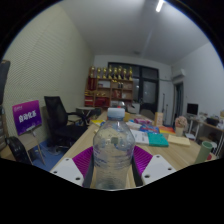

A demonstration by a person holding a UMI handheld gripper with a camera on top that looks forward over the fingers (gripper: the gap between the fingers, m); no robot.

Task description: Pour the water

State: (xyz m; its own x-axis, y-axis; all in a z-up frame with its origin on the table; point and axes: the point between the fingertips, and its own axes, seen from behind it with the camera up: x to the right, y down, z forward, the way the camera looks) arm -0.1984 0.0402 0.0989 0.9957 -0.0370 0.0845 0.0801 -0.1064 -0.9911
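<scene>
Clear water bottle (pixel 113 150) upright between the gripper (pixel 113 163) fingers, white cap on top. Purple pads (pixel 84 160) sit tight against both sides of the bottle, no gap visible, so it's clamped. Bottle looks mostly full.

Relative to the bottle: wooden table (pixel 180 152) runs beyond it and to its right, cluttered with a teal book (pixel 157 140), an orange item and other small things too small to identify. Black office chair (pixel 62 119) to its left, purple poster (pixel 27 117) further left on the wall. Shelf (pixel 110 85) with boxes far behind it at the back wall. Ceiling light strip (pixel 160 6) above.
</scene>
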